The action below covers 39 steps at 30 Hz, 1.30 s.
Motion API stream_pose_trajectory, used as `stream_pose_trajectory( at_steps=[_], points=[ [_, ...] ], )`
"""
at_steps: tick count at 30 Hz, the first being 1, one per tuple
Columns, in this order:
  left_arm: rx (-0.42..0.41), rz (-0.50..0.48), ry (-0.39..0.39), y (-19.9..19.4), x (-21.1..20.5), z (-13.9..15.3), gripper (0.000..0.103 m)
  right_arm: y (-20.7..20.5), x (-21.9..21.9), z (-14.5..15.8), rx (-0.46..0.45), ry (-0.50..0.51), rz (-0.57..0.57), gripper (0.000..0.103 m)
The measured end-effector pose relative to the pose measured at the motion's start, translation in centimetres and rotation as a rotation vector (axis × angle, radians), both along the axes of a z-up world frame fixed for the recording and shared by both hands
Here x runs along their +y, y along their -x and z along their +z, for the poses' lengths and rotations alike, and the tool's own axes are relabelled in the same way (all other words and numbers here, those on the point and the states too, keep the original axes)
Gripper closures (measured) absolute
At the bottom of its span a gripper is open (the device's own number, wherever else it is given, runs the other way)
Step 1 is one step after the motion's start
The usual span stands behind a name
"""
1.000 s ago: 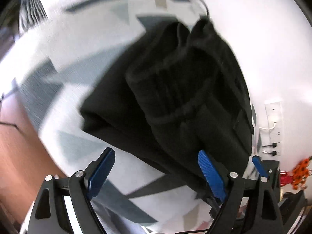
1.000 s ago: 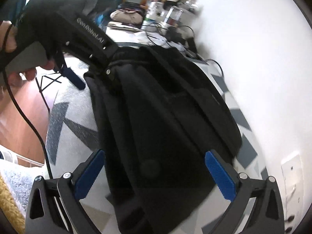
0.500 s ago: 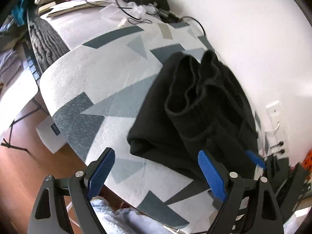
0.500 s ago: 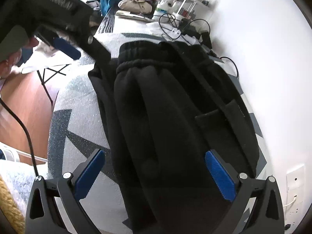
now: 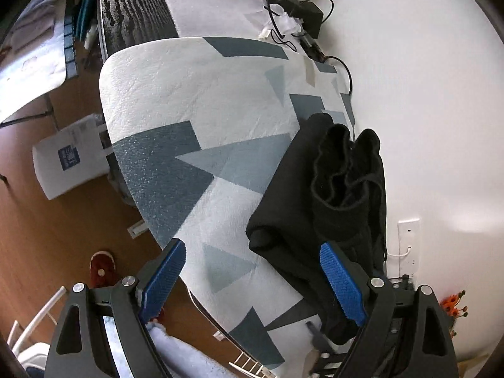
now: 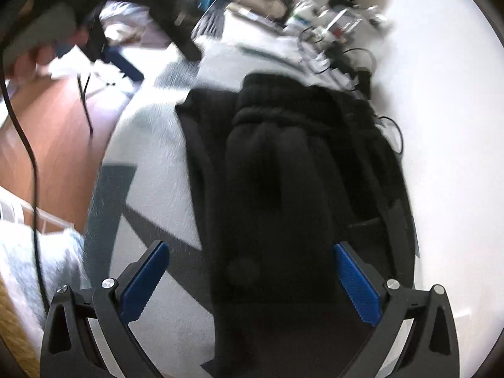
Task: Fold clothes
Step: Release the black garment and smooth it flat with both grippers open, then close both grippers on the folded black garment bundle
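Biggest thing I see is the counter [image 5: 195,100], covered by a white cloth with grey and blue geometric patches, running along a white wall [image 5: 425,94]. On it lies the black garment [image 5: 318,204], folded into a thick long bundle on the wall side of the counter, ribbed band end bunched up and gaping open toward the far end. In the right wrist view the same black garment [image 6: 277,195] fills the middle, blurred, lying lengthwise away from me. Wooden floor [image 5: 63,226] off the counter's open edge, with a white box [image 5: 69,160] on it. Cluttered cables [image 5: 289,6] at the far end of the counter.

My left gripper [image 5: 255,280] is spread wide, blue pads apart, nothing pinched; it hangs over the near counter edge, its right pad in front of the garment's near corner. My right gripper [image 6: 249,283] is also spread wide, pads either side of the garment's near end, not pressing it as far as I can tell. Top left of the right view, a blurred hand [image 6: 28,60] holding a dark handle.
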<state>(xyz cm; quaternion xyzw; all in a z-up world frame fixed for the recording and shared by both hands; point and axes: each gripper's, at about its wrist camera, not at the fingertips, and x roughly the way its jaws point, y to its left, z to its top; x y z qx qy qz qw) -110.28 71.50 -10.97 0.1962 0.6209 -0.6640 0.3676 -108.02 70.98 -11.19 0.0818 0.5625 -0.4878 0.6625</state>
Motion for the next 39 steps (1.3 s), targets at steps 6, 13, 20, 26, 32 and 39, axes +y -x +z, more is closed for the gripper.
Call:
stream_pose_trajectory(
  at_steps=[6, 13, 20, 26, 32, 39],
  points=[
    [0.022, -0.033, 0.016, 0.8, -0.5, -0.1, 0.016, 0.4, -1.3, -1.7, 0.047, -0.009, 0.014, 0.000],
    [0.087, -0.101, 0.012, 3.5, -2.3, -0.5, 0.016, -1.0, -5.4, -1.6, 0.024, 0.001, -0.065, 0.000],
    [0.066, -0.162, 0.024, 5.1, -4.6, -0.9, 0.016, -3.3, -8.7, -1.5, -0.028, 0.015, -0.106, 0.002],
    [0.088, -0.285, 0.035, 6.4, -6.4, -1.1, 0.016, -3.9, -10.7, -0.1, -0.145, 0.015, -0.166, 0.038],
    [0.173, -0.431, 0.083, 6.1, -6.8, -1.3, 0.015, -4.2, -12.7, 1.0, -0.241, -0.001, -0.207, 0.046],
    [0.246, -0.475, 0.097, 7.2, -6.4, -1.5, 0.002, -1.8, -14.1, 1.3, -0.286, -0.010, -0.224, 0.047]
  ],
)
